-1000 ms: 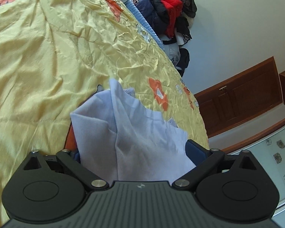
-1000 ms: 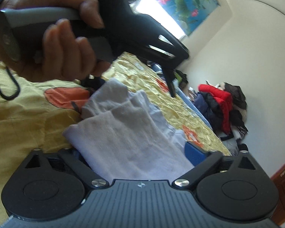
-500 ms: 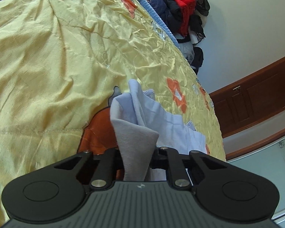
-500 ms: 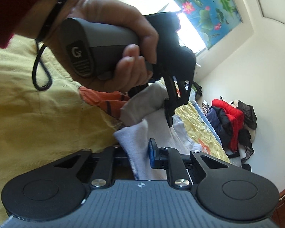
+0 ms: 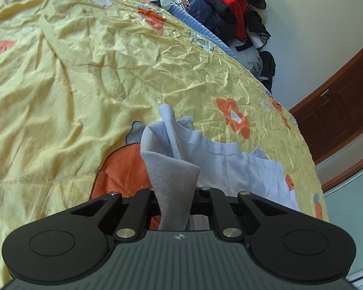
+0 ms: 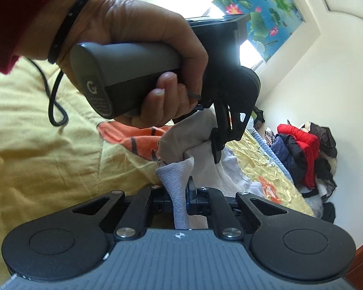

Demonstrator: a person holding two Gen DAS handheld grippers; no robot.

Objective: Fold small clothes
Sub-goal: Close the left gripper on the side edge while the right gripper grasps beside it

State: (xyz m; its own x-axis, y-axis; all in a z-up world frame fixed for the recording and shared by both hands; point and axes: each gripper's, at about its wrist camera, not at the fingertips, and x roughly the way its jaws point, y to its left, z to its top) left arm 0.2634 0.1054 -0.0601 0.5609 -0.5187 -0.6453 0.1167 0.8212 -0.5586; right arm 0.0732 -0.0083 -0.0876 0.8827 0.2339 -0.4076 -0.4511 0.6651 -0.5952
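On yellow bedspread (image 5: 60, 91), pale garment (image 5: 220, 166) lies bunched.

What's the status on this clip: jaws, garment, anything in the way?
Left gripper and right gripper jaws just closed, each pinching a bunch of the pale grey garment. Garment bunched up on the yellow quilt. Nothing blocking.

A rumpled yellow bedspread (image 5: 79, 77) with orange flowers covers my bed. Past its far edge a heap of jackets (image 5: 225, 4) sits against the wall, near a wooden cabinet (image 5: 338, 111).
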